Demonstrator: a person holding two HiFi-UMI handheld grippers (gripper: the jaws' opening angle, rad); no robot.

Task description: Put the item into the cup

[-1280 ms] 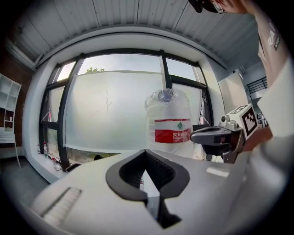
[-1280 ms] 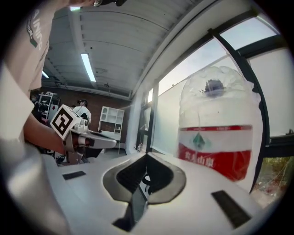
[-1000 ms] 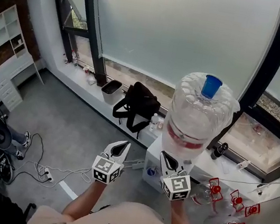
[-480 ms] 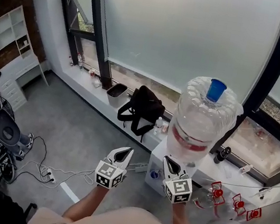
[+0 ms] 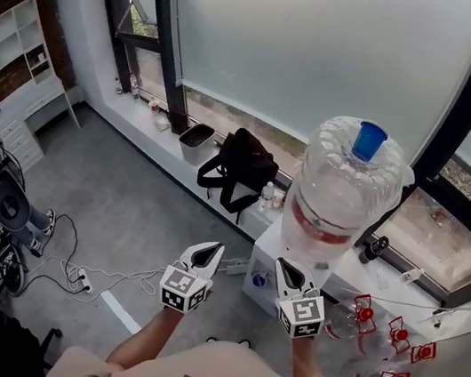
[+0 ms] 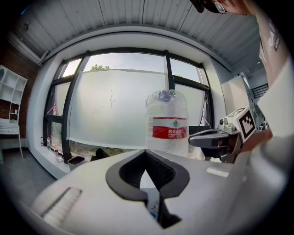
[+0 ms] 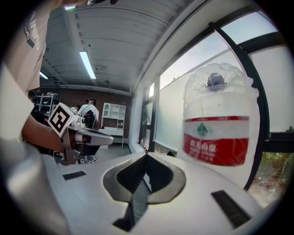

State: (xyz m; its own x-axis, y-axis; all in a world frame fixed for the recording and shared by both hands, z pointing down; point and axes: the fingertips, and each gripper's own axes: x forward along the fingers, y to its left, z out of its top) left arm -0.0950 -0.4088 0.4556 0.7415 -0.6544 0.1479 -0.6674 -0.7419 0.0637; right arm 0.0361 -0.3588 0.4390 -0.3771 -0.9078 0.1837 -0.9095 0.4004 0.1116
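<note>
My left gripper point(image 5: 208, 251) and right gripper point(image 5: 284, 270) are held side by side in front of the person's chest, both shut with nothing between the jaws. In the left gripper view the jaw tips point(image 6: 146, 152) meet, and the right gripper point(image 6: 211, 137) shows at the right. The right gripper view shows its jaws point(image 7: 147, 156) closed too, with the left gripper point(image 7: 80, 133) at the left. No cup or loose item is clearly in view. A big clear water bottle point(image 5: 341, 193) with a blue cap and red label stands upside-up ahead of the right gripper.
The bottle rests on a white dispenser point(image 5: 265, 274) by the window ledge. A black bag point(image 5: 237, 170) and a dark bin point(image 5: 196, 136) sit on the ledge. Red-tagged clear pieces point(image 5: 390, 337) lie at the lower right. Cables point(image 5: 84, 278) run across the grey floor; white shelves point(image 5: 18, 64) stand at the left.
The head view has shifted a little, so the bottle sits slightly higher and further right. Both grippers stay shut and side by side, barely moved.
</note>
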